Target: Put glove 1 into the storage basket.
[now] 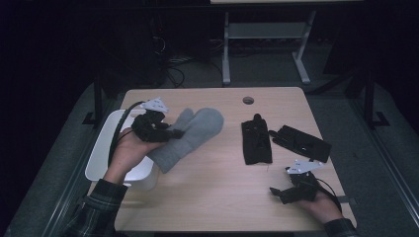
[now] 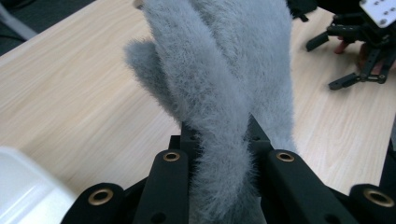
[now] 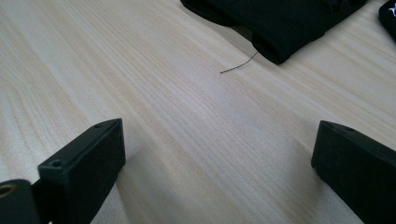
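One grey mitten, two black gloves, one white bin.

You're in a dim lab or workshop, bare wooden table, tangled cables on grey floor, white-legged bench behind.

left gripper: jaws clamped tight on grey fabric, pointing to the right, grey plate on top, cable looping back past the wrist | left hand: cupped under the body | right gripper: jaws spread wide, pointing left | right hand: low behind it
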A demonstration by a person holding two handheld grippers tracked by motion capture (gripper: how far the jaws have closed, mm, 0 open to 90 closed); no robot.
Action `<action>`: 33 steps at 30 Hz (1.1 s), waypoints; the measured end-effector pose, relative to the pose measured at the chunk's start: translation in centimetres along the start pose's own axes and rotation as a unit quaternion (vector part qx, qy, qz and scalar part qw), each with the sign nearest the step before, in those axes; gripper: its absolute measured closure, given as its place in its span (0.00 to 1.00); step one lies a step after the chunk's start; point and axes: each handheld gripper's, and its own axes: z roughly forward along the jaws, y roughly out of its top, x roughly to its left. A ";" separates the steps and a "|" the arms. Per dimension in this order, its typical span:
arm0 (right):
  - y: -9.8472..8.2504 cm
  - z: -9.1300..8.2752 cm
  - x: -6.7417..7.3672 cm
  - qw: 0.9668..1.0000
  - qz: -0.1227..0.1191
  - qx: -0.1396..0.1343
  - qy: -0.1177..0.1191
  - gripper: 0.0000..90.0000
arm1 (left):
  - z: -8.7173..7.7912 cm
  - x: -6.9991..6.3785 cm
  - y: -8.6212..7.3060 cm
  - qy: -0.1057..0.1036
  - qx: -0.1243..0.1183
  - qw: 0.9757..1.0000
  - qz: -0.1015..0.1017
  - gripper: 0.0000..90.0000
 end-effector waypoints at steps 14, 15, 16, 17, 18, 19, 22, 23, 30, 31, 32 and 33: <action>0.0 0.0 0.0 1.000 0.001 0.000 -0.001 0.03 | -5.4 3.8 -3.9 0.045 -0.033 0.996 -0.066 0.84; 0.0 0.0 0.0 1.000 0.001 0.000 -0.001 0.03 | -5.7 4.1 -4.2 0.050 -0.032 0.996 -0.070 0.84; 0.0 0.0 0.0 1.000 0.001 0.000 -0.001 0.03 | -6.1 4.4 -4.6 0.056 -0.033 0.995 -0.077 0.84; 0.0 0.0 0.0 1.000 0.001 0.000 -0.001 0.03 | -6.2 4.6 -4.9 0.059 -0.033 0.994 -0.081 0.84; 0.0 0.0 0.0 1.000 0.001 0.000 -0.001 0.03 | -6.6 5.2 -5.7 0.065 -0.028 0.994 -0.089 0.84; 0.0 0.0 0.0 1.000 0.001 0.000 -0.001 0.03 | -6.6 5.2 -5.7 0.065 -0.028 0.994 -0.089 0.84; 0.0 0.0 0.0 1.000 0.001 0.000 -0.001 0.03 | -6.8 6.0 -6.9 0.069 -0.029 0.992 -0.106 0.84; 0.0 0.0 0.0 1.000 0.001 0.000 -0.001 0.03 | -6.8 6.2 -7.3 0.070 -0.028 0.991 -0.111 0.84; 0.0 0.0 0.0 1.000 0.002 0.000 -0.002 0.03 | -5.9 8.0 -9.7 0.079 -0.020 0.986 -0.148 0.84; 0.0 0.0 0.0 1.000 0.002 0.000 -0.002 0.03 | -5.7 8.3 -10.1 0.080 -0.018 0.985 -0.153 0.84; 0.0 0.0 0.0 1.000 0.002 0.000 -0.002 0.03 | -5.5 8.6 -10.4 0.081 -0.011 0.985 -0.154 0.84; 0.0 0.0 0.0 1.000 0.002 0.000 -0.002 0.03 | -5.2 8.9 -10.8 0.082 -0.007 0.984 -0.158 0.84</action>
